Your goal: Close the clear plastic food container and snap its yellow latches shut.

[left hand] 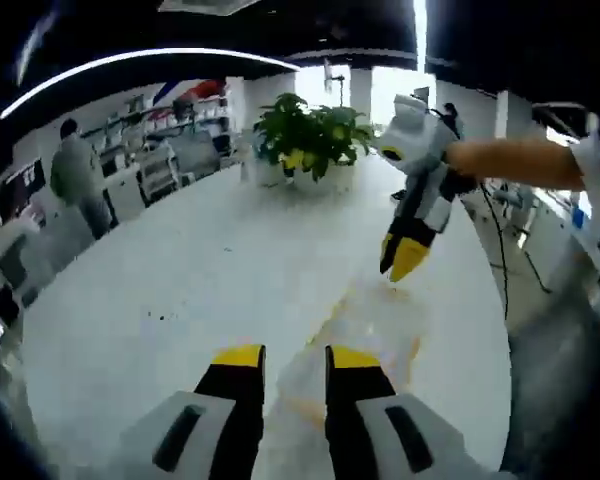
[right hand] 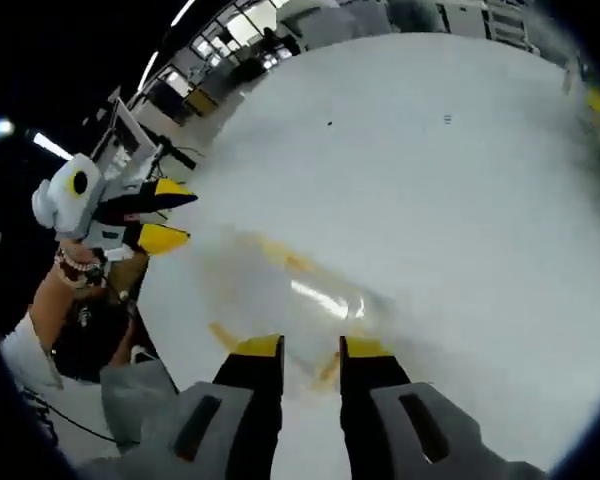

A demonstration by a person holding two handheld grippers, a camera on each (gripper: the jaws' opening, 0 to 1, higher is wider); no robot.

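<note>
The clear plastic container (left hand: pixel 365 330) (right hand: pixel 295 290) lies on the white table (left hand: pixel 200 270) (right hand: pixel 430 180), blurred in both views, so its outline is soft and whether anything is inside cannot be told. Yellow latches (right hand: pixel 280 255) show as streaks along its edges; whether they are snapped down cannot be made out. No writing or label can be read on it.

In the left gripper view the container sits just ahead of the left gripper (left hand: pixel 295 358), a little to the right of its tips. The jaws stand parallel with a narrow gap between them and nothing gripped. The right gripper (left hand: pixel 404 258) comes in from the right, held by a bare forearm (left hand: pixel 510 160), its yellow tips pointing down just above the container's far end; how far apart those tips stand cannot be told there.

In the right gripper view the right gripper (right hand: pixel 311 347) has its jaws narrowly apart at the container's near edge, with nothing clamped. The left gripper (right hand: pixel 170 215) shows at the left, its two yellow-tipped jaws apart, beside the container's end.

At the far end of the table stands a leafy potted plant (left hand: pixel 310 135). A person (left hand: pixel 78 175) stands by shelves at the left.
</note>
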